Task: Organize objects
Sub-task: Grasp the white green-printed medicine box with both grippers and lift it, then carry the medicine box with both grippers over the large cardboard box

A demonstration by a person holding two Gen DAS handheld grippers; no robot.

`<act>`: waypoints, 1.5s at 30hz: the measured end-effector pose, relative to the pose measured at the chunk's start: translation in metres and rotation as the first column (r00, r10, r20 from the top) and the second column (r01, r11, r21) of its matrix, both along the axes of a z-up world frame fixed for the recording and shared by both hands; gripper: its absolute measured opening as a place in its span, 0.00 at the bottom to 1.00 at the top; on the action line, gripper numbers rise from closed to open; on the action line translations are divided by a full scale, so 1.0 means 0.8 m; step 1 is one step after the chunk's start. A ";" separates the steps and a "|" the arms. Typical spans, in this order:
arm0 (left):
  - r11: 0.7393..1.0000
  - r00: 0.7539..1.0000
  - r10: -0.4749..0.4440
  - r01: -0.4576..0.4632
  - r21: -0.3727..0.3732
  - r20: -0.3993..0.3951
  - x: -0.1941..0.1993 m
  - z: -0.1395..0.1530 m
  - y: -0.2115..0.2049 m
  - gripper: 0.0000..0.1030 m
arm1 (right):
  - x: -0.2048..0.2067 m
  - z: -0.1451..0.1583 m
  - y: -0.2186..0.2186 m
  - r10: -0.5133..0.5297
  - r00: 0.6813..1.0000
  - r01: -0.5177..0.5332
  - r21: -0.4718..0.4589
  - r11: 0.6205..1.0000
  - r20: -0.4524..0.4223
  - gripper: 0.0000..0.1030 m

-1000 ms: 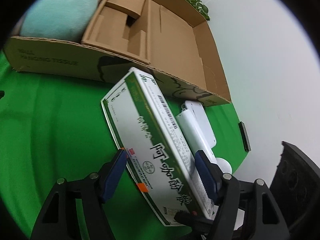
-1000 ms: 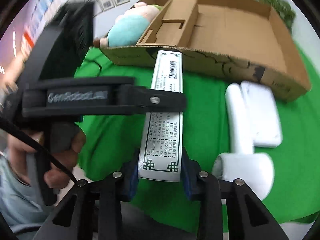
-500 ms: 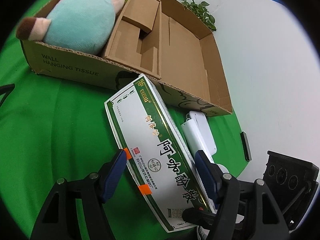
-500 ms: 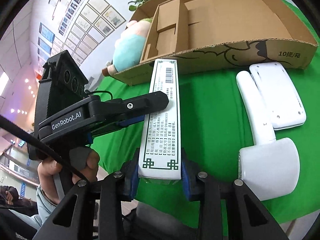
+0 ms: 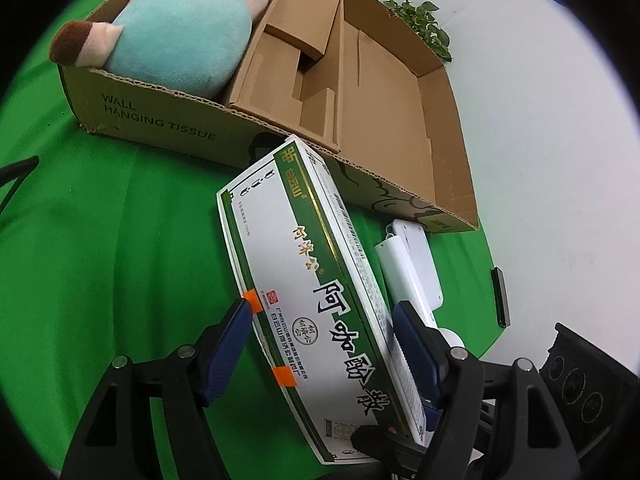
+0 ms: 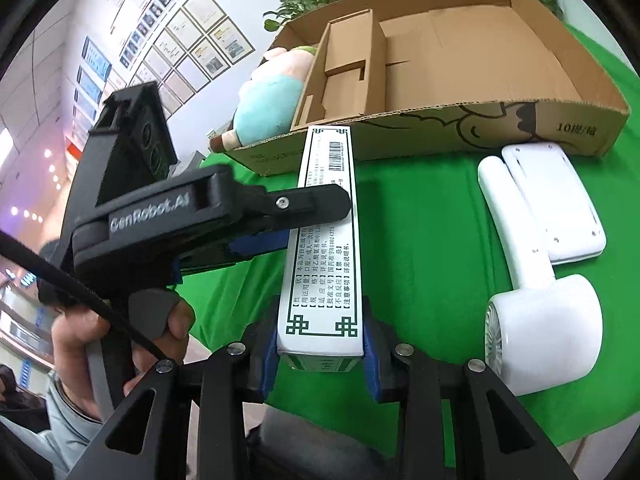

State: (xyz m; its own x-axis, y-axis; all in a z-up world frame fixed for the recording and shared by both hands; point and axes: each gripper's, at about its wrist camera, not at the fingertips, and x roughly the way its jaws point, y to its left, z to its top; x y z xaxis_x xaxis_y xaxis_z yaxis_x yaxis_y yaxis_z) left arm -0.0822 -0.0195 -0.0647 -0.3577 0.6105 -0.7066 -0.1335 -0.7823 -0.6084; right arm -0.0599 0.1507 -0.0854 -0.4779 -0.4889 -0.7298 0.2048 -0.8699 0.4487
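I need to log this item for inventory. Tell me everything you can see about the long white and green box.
The box is a long, flat carton, white with green bands, large black Chinese lettering, orange marks and a barcode on one narrow side. It looks closed and undamaged. The right gripper clamps its near end; the left gripper straddles its width. Its far end reaches the cardboard tray's front wall.

I see a white box with green bands, gold and black characters, orange tape and a black barcode; a bright green cloth; a brown carton with black lettering; a teal-and-pink plush; a white fan; black grippers with blue pads
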 end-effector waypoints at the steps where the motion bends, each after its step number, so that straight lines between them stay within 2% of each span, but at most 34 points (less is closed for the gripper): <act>1: 1.000 1.000 0.002 -0.002 0.003 -0.002 0.000 0.000 0.000 0.70 | 0.000 0.000 0.000 0.001 1.000 -0.001 0.003 1.000 -0.004 0.31; 6: 1.000 1.000 0.013 -0.013 0.024 -0.008 -0.001 0.007 -0.003 0.71 | 0.005 0.007 0.000 -0.011 0.999 0.013 0.021 1.000 -0.052 0.31; 11: 0.999 0.999 0.024 -0.025 -0.043 -0.040 0.000 0.016 0.005 0.74 | 0.007 0.011 0.002 -0.028 0.997 0.029 0.027 0.999 -0.071 0.31; 14: 0.998 0.997 0.042 -0.045 -0.054 -0.060 0.001 0.019 0.004 0.80 | 0.012 0.018 0.000 -0.042 0.993 0.048 0.044 0.998 -0.114 0.31; 19: 0.999 0.999 0.043 -0.043 0.000 -0.001 -0.009 0.010 0.002 0.82 | 0.018 0.024 -0.003 -0.048 0.986 0.057 0.053 0.997 -0.158 0.31; 24: 0.997 0.996 -0.022 0.015 0.081 0.087 -0.016 -0.007 0.015 0.78 | 0.019 0.028 -0.007 -0.021 0.984 0.028 0.035 0.999 -0.176 0.31; 31: 0.998 1.000 -0.014 0.013 0.059 0.015 -0.010 0.011 0.018 0.76 | 0.015 0.037 -0.018 -0.002 0.976 0.022 0.089 0.996 -0.217 0.31; 35: 0.999 0.999 -0.012 0.013 0.038 -0.033 -0.011 0.032 0.021 0.73 | 0.015 0.044 -0.015 -0.008 0.970 0.027 0.073 0.997 -0.244 0.31; 39: 0.999 0.994 -0.035 0.034 -0.015 -0.100 -0.017 0.061 0.034 0.69 | 0.007 0.049 -0.013 -0.023 0.968 0.045 0.081 0.996 -0.249 0.32; 45: 0.992 0.978 -0.104 0.089 -0.090 -0.180 -0.045 0.105 0.064 0.68 | -0.015 0.071 0.002 -0.066 0.961 0.086 0.064 0.994 -0.268 0.32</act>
